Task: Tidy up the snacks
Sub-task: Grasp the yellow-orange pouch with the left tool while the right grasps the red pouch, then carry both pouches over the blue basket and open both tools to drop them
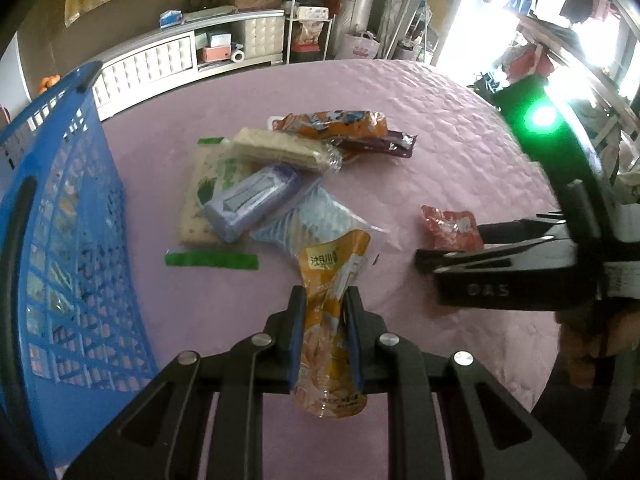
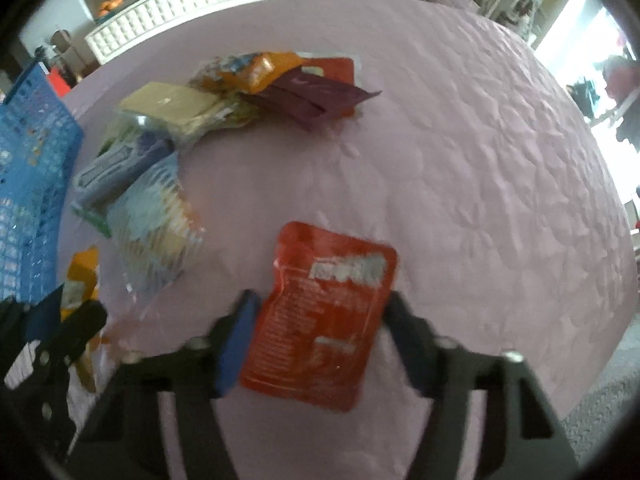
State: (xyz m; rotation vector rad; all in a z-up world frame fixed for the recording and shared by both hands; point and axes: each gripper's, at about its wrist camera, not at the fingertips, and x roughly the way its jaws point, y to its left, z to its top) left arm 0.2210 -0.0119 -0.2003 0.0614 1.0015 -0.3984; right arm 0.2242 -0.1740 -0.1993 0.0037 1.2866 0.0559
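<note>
From your left wrist camera, your left gripper point(image 1: 326, 312) is clamped on an orange-yellow snack pouch point(image 1: 330, 320). The pouch's long axis runs along the fingers, its printed top end pointing away from you toward the pile and its bottom end back near the camera. Ahead, on the pink quilted tablecloth point(image 1: 440, 152), lies the pile: a blue-lilac wrapped pack point(image 1: 252, 204) lying diagonally, a clear sleeve of pale crackers point(image 1: 280, 150) across it, an orange packet point(image 1: 332, 124) and a dark purple bar point(image 1: 384, 142) at the far side. A blue plastic basket point(image 1: 68, 240) stands at the left edge. Your right gripper point(image 1: 436, 254) comes in from the right, its fingertips at a red foil pouch point(image 1: 450, 226).

From your right wrist camera, the red foil pouch point(image 2: 320, 316) sits between the fingers of your right gripper point(image 2: 320, 320), its long axis running roughly along them and tilted slightly right at the far end. The blue pad point(image 2: 236, 344) lies against its left edge; motion blur keeps you from telling whether the right finger presses too. The pouch lies on the tablecloth point(image 2: 480, 160), well apart from the pile. The basket point(image 2: 32, 184) is at far left.
</note>
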